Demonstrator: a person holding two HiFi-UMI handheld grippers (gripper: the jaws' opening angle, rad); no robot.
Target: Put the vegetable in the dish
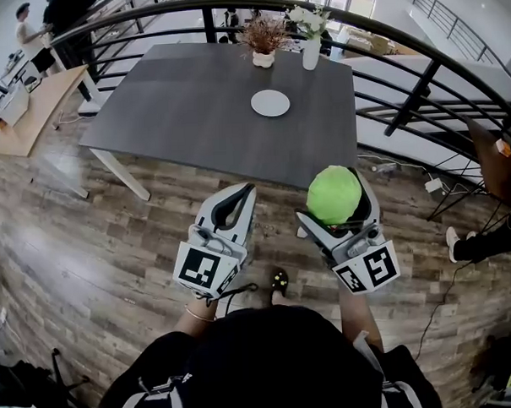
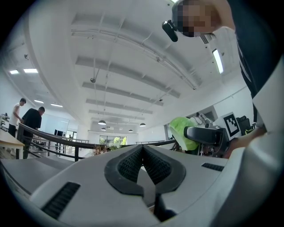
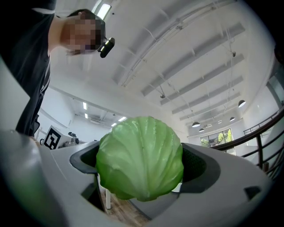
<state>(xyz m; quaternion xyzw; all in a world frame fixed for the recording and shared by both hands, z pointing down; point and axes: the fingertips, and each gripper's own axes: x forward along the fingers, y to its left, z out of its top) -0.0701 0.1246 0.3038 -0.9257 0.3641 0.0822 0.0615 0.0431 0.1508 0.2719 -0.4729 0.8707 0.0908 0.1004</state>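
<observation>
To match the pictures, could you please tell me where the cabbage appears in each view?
Head view: cabbage lower right of centre, in the right gripper.
Left gripper view: right of centre, beyond the jaws.
Right gripper view: centre, between the jaws.
Shared landmark: black railing.

Head view is directed steeply downward, the table (image 1: 192, 117) lying ahead; both gripper views are set close behind their own jaws, tilted toward the ceiling (image 2: 111, 53), the cabbage (image 3: 140, 159) being shared by all three.
</observation>
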